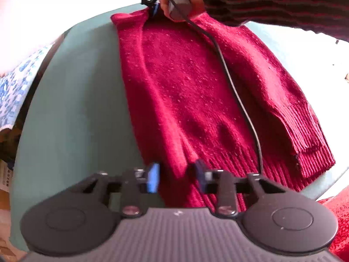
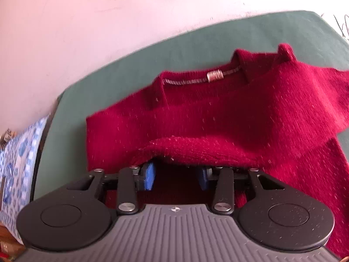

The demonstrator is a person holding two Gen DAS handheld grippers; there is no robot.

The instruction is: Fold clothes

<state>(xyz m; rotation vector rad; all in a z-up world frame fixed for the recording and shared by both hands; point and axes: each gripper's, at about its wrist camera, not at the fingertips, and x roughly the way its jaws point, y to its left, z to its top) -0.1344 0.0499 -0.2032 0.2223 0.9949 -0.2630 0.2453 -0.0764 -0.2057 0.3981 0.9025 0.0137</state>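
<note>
While the red sweater (image 1: 185, 91) lies flat on the green pad (image 1: 72, 100), the left gripper (image 1: 176, 178) stands open around its hem corner, pads apart. The right gripper (image 2: 177, 178) gapes too, tips hidden under a raised shoulder fold, everything blurry.

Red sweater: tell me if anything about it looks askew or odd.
The red sweater lies mostly flat on the green cushion, but a black cable trails across it, and a raised fold bulges near the collar.

One red sweater (image 1: 185, 91), two claws, perhaps one green cushion (image 1: 72, 100)
</note>
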